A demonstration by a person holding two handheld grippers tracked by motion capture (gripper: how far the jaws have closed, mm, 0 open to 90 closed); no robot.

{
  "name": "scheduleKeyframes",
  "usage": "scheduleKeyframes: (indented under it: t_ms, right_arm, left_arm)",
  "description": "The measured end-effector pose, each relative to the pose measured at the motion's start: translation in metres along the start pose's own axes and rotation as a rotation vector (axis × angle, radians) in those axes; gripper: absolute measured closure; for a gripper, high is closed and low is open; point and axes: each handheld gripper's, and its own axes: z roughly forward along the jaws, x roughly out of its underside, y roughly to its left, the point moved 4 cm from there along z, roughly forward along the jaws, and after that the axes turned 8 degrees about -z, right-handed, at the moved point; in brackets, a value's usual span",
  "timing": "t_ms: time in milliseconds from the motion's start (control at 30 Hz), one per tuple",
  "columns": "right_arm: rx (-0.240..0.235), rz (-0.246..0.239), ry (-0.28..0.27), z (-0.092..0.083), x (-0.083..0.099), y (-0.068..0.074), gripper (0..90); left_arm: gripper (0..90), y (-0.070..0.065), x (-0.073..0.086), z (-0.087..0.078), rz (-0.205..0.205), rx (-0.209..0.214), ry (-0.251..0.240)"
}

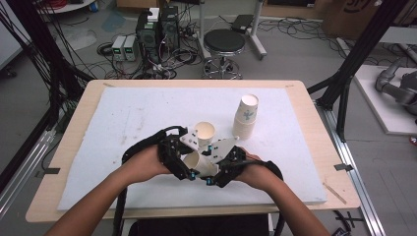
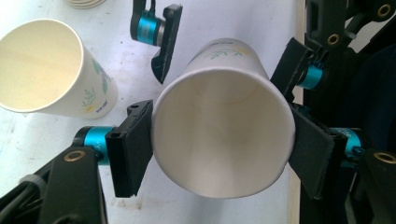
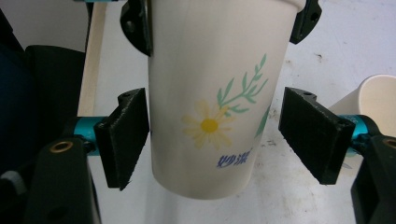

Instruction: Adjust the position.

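A paper cup (image 1: 201, 162) printed with a daisy lies on its side in the air between both hands, low over the front of the white mat (image 1: 137, 113). My left gripper (image 2: 222, 151) is shut on the cup (image 2: 219, 135) just behind its open rim, one pad on each side. My right gripper (image 3: 215, 140) straddles the cup's (image 3: 210, 93) lower body. Its left pad is at the wall and its right pad stands a little off, so it is open. In the high view the left gripper (image 1: 191, 166) and right gripper (image 1: 215, 170) face each other.
A second paper cup (image 1: 205, 132) stands upright just beyond the hands, also seen as a cup (image 2: 46, 70) in the left gripper view. A stack of cups (image 1: 246, 115) stands farther right. The wooden table edge (image 1: 196, 212) runs close below the forearms. A stool (image 1: 224, 44) and computer boxes are on the floor beyond.
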Motion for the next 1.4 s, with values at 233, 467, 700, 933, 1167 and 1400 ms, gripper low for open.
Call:
scheduleKeyframes:
  t_ms: [233,467,700,933,1167,1400]
  right_arm:
    - [-0.029,-0.009,0.018,0.005,0.000,0.002,33.3]
    - [-0.014,-0.001,0.018,0.007,0.000,0.002,34.8]
    - [-0.017,0.025,0.031,0.010,0.003,0.002,35.8]
    - [-0.023,0.036,0.023,0.006,0.005,0.001,36.4]
    - [-0.018,0.072,0.005,-0.002,0.012,-0.002,36.4]
    - [0.016,0.128,-0.039,-0.014,0.023,-0.005,36.3]
  left_arm:
    - [29.3,-0.002,-0.002,0.002,0.002,-0.009,0.003]
    - [29.3,-0.002,-0.002,0.002,-0.008,-0.024,-0.020]
    - [28.4,-0.001,0.001,0.006,-0.030,-0.020,-0.055]
    - [17.4,0.004,0.003,-0.002,-0.054,-0.002,-0.185]
    - [17.4,0.006,0.009,-0.016,-0.063,0.034,-0.296]
    - [17.7,0.012,0.023,-0.023,-0.140,0.038,-0.438]
